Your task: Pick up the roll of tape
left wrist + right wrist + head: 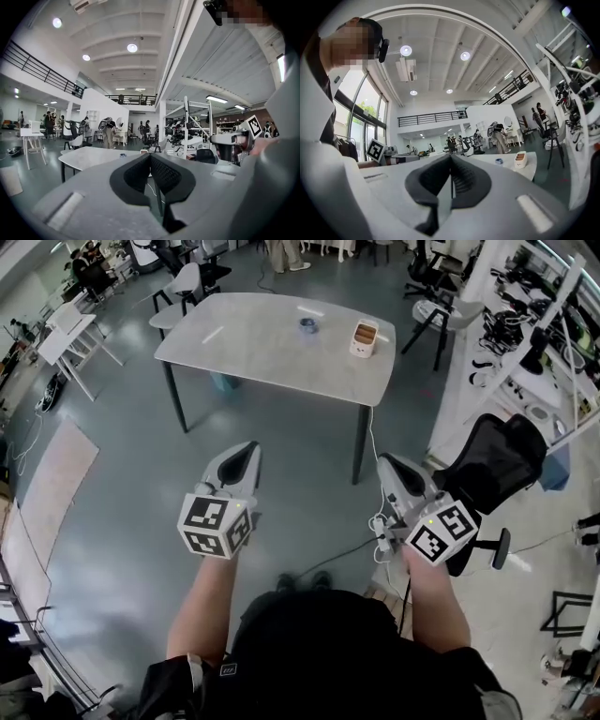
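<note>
Shut and empty: left gripper (251, 448), right gripper (384, 461), both well short of table (253, 357). Probably the roll of tape (307, 326): small blue ring near box (364, 338). Risk: reaching in unopened, nudging it away.

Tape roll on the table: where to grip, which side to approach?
The tape roll seems to lie flat on the table, though it is small here. Probably pinch its ring wall from above, one jaw in the hole, coming from its left in the head view, away from the white box.
</note>
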`<state>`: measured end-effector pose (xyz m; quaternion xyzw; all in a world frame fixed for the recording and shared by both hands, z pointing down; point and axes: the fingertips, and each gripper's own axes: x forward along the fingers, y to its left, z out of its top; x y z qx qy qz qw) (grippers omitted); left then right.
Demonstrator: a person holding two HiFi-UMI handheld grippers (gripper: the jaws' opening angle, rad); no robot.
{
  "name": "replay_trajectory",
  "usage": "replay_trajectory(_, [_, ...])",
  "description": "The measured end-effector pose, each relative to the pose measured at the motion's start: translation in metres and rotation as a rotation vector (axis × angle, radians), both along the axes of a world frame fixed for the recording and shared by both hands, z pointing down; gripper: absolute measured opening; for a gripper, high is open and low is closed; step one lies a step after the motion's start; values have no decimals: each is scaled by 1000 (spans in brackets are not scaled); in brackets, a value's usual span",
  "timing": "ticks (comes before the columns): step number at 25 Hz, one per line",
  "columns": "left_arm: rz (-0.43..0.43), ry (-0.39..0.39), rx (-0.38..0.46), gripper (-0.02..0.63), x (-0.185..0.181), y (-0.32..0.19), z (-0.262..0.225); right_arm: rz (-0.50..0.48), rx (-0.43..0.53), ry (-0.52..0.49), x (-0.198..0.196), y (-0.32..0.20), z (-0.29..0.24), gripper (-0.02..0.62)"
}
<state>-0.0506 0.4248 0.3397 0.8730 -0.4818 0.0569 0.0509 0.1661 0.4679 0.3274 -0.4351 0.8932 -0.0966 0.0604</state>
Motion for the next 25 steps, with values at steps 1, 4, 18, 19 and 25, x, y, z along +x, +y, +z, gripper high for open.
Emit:
replay_trajectory(1, [-8,-1,-1,11,3,-1,0,-6,-1,4,5,-1,2,3])
replay_trajectory(4, [-28,-3,9,12,12,0,-2,-18,2,18,18,1,9,3])
replay_trajectory(18, [-18,9,26,187,31,-7,-3,-58,-25,21,35,-9,22,5])
replay_trajectory(19, [-16,11,26,190,30,-11,-2,-59,-28,22,33,-13,23,6])
replay_trajectory(25, [-19,14,22,219,-1,-53,5,-51,-50,38,14,-61,30,12])
